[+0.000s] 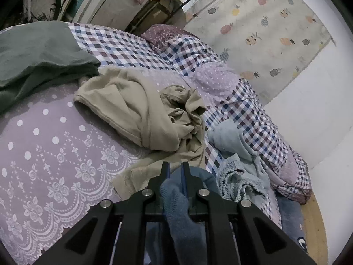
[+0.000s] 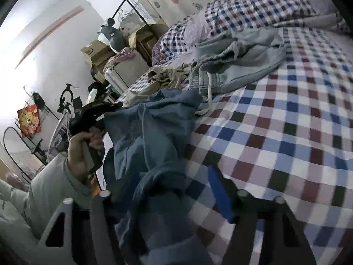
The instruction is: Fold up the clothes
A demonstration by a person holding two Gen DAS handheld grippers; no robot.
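Observation:
A blue garment (image 1: pixel 176 201) is pinched between the jaws of my left gripper (image 1: pixel 175 167), which is shut on it. In the right wrist view the same blue garment (image 2: pixel 154 128) hangs from the left gripper (image 2: pixel 103 110), held in a person's hand (image 2: pixel 83 150), and drapes toward the camera. My right gripper (image 2: pixel 181 176) stands open over the checked bed cover (image 2: pixel 275 132). Its right finger with a blue pad (image 2: pixel 218 190) is bare, and the cloth lies loosely over the left one. A crumpled beige garment (image 1: pixel 141 110) and light blue shorts (image 1: pixel 233 145) lie on the bed.
A dark green garment (image 1: pixel 37 55) lies at the far left on the lilac dotted cover (image 1: pixel 44 143). Boxes and clutter (image 2: pixel 99 53) stand beyond the bed, with a bicycle (image 2: pixel 64 108) by the wall. A pineapple-print curtain (image 1: pixel 264 28) hangs behind the bed.

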